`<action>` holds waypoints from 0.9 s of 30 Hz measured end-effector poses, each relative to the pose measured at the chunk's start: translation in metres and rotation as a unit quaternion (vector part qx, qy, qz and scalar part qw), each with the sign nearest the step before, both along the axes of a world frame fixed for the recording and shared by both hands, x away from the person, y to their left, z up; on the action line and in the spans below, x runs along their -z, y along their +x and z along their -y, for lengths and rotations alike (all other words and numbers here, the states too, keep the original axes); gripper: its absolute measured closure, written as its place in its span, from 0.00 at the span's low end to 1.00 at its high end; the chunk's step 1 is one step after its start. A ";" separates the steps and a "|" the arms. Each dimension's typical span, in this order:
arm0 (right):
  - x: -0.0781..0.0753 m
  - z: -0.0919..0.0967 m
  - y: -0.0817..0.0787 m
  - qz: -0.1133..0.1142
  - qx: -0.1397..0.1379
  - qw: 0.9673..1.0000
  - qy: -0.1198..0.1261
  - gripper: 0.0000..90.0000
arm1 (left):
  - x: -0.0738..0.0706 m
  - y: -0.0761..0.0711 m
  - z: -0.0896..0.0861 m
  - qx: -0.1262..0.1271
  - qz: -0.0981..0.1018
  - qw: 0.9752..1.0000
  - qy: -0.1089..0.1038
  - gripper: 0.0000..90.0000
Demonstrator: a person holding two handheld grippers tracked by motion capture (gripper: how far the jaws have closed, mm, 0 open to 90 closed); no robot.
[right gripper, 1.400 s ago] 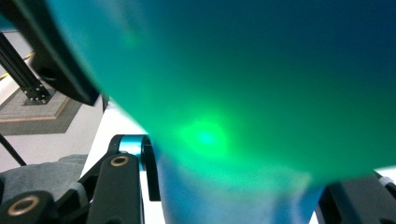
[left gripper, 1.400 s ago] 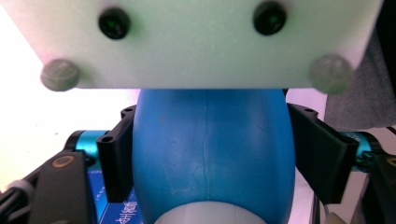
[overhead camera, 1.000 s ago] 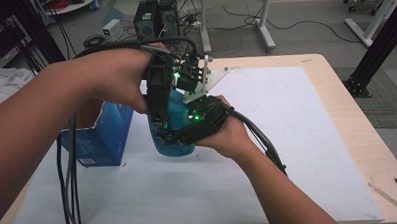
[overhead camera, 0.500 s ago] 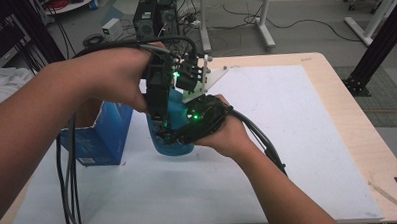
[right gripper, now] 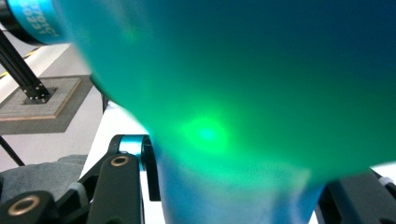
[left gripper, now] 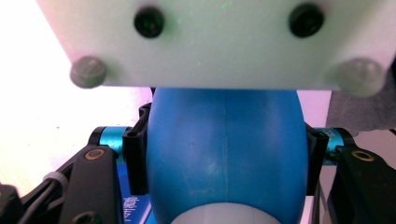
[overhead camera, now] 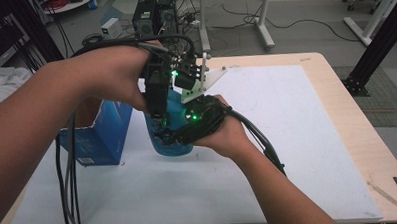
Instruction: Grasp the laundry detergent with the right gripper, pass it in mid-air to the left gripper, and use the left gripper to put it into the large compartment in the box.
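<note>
A blue bottle (overhead camera: 171, 143) stands on the white mat, and both hands crowd over it. My left gripper (left gripper: 224, 158) comes down on it from above. Its jaws have just been closing, and its pads (left gripper: 135, 161) now press both sides of the round blue body above a pale neck (left gripper: 219, 217). In the high view the left gripper (overhead camera: 158, 121) sits upright at the bottle's left. My right gripper (overhead camera: 179, 135) reaches in from the right, shut on the bottle's narrower part (right gripper: 233, 198), which glows green from a lamp.
A blue carton (overhead camera: 98, 133) stands just left of the bottle. The white mat (overhead camera: 296, 115) covers most of the wooden table (overhead camera: 358, 132). Cables hang from both grippers, and a thin stick (overhead camera: 386, 194) lies near the right edge.
</note>
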State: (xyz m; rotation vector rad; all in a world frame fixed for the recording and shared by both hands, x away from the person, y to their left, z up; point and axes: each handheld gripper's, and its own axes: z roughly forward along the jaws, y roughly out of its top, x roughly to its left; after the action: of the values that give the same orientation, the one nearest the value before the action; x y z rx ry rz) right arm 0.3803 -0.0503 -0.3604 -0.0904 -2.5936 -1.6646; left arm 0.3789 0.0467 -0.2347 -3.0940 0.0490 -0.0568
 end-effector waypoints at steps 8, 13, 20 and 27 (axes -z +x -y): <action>-0.002 0.000 -0.001 0.003 -0.004 1.000 0.012 0.51 | -0.005 -0.001 0.000 0.000 -0.001 1.000 0.004 0.43; -0.003 0.001 -0.003 0.005 0.000 1.000 0.012 0.47 | -0.007 -0.001 0.000 -0.001 -0.002 1.000 0.003 0.43; -0.004 0.005 -0.003 0.005 0.010 1.000 0.011 0.35 | -0.011 -0.001 -0.003 -0.013 0.000 1.000 -0.007 0.43; -0.005 0.017 0.002 -0.012 0.019 1.000 0.006 0.26 | -0.014 0.000 -0.005 -0.020 -0.002 1.000 -0.001 0.43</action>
State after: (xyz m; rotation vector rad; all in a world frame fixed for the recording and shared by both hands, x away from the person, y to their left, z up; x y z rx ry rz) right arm 0.3819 -0.0676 -0.3552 -0.1590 -2.5802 -1.6784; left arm 0.3789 0.0513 -0.2211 -3.0957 -0.0139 -0.0485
